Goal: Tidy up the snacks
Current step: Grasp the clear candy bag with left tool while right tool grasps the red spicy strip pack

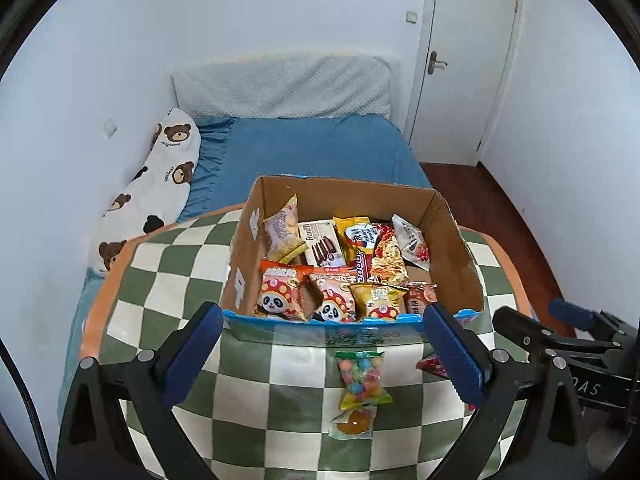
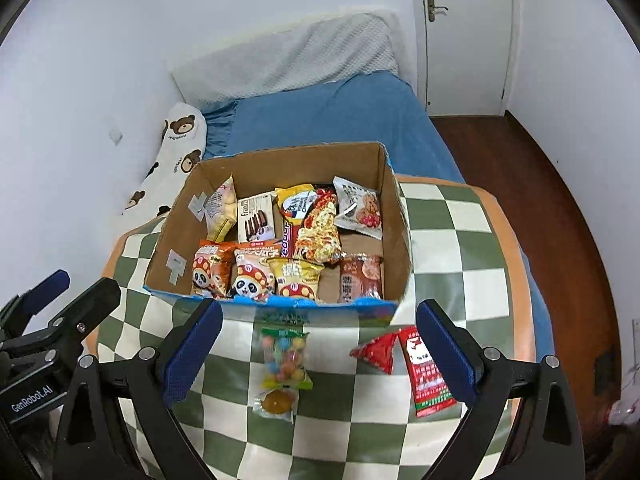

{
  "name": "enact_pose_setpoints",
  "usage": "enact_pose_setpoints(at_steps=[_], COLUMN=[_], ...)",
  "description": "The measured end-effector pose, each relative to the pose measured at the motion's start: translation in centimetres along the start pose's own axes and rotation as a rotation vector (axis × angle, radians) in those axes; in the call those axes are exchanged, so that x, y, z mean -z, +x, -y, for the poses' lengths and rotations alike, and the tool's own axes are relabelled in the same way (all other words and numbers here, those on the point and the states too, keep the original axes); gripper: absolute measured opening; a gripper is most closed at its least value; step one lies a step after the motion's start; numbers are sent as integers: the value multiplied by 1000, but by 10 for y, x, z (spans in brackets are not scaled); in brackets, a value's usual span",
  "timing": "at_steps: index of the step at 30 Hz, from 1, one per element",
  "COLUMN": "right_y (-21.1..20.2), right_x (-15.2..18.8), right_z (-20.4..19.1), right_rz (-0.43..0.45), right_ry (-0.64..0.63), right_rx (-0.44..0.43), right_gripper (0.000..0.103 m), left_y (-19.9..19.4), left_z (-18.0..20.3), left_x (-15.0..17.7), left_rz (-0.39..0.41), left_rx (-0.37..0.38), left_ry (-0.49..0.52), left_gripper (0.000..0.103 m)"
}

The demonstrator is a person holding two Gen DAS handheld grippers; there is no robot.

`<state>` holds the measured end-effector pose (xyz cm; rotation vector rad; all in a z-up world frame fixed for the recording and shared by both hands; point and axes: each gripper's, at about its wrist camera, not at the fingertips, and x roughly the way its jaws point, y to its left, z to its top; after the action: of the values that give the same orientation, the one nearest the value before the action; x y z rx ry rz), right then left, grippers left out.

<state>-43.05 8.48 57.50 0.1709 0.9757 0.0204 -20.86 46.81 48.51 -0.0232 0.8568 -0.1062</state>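
A cardboard box (image 1: 248, 248) (image 2: 172, 232) holds several snack packets, with panda packets along its near side. On the checked cloth in front of it lie a clear bag of coloured candy balls (image 1: 362, 378) (image 2: 286, 360), a small wrapped brown sweet (image 1: 354, 424) (image 2: 276, 402), a red triangular packet (image 2: 378, 350) and a long red packet (image 2: 426, 372). My left gripper (image 1: 320, 356) is open and empty, above the cloth near the candy bag. My right gripper (image 2: 318, 348) is open and empty, jaws either side of the candy bag and red packets.
The green-and-white checked cloth (image 1: 172, 280) (image 2: 460, 280) covers a low table at the foot of a blue bed (image 1: 312, 148). A bear-print pillow (image 1: 160, 184) lies along the left wall. A white door (image 1: 468, 64) and wooden floor (image 2: 560, 208) are on the right.
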Motion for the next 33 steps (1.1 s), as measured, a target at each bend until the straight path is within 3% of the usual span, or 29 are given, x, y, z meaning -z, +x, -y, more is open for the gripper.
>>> enact_pose_setpoints(at_steps=[5,8,11,12,13,16,21,23,25,29,30,33], right_y=[11,33,66,78,88,126,181,195,204,216,216,212], right_x=[22,37,51,56,58,71,87,92,94,99,101,106], right_z=[29,53,82,93,101,132,164,168,168,159,158,155], right_rz=[-51,-107,-178,-205,-226,-298,-440,-472,-488,-485,-477,-468], right_ry=[45,73,96,108,119,161,183,165,148,68,58,56], right_rx=[2,50,95,103,106,119,109,112,105,133,142,143], right_gripper=[99,99,82,70,69,69,72,73,73,71,64,59], left_y=[27,58,98,112,124,170,219,231,238,237,236,229], left_z=[2,5,10,13,16,29,49,56,60,64,63,60], left_x=[21,38,57,63,68,87,103,106,108,111,112,116], left_rz=[-70,-163,-283,-324,-360,-486,-578,-590,-595,-579,-579,-586], left_rx=[-25,-48,-31,-27,-24,-8,26,27,30,20,18,7], left_ry=[-15,-19,-36,-34,-29,-17,-16,-11,-6,21,27,35], left_gripper=[103,103,103,103,103,103,102,88,54,48,48,48])
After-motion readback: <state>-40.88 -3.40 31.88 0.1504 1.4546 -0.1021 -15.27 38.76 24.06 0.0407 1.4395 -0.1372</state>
